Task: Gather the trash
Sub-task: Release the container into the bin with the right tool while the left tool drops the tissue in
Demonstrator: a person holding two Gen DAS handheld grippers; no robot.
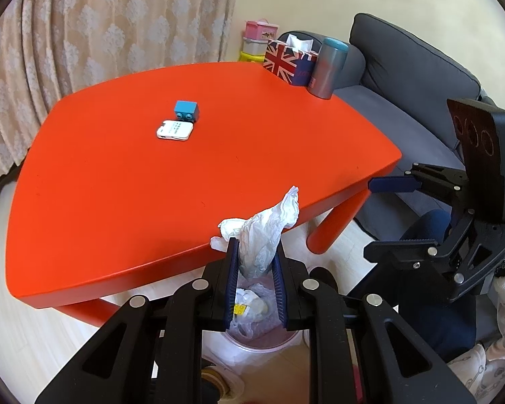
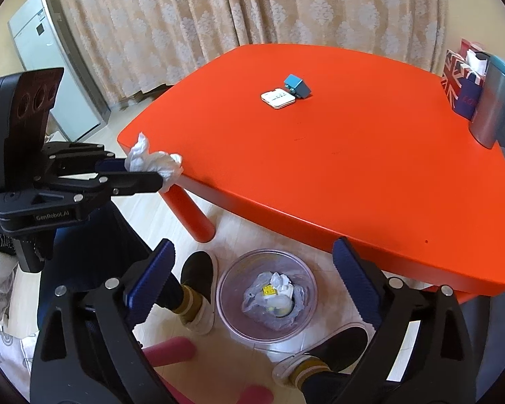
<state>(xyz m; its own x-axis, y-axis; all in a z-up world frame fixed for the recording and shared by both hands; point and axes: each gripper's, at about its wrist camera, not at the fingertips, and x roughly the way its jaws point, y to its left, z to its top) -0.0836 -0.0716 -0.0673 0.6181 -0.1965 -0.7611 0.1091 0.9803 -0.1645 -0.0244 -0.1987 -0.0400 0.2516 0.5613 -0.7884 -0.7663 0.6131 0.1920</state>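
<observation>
Your path down to the bin (image 2: 234,323) on the floor is unobstructed from above; its mouth lies just clear of the tabletop (image 2: 336,168) edge. The table leg (image 2: 192,212) stands behind it, a shoe (image 2: 198,289) on each side. The tabletop's near half is bare.

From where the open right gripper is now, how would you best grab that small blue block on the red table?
Grip the blue block across its two flat side faces, coming down from above. It sits on the red table right against the white card, so close the jaws along the sides away from that card. The right gripper has open, empty jaws.
</observation>
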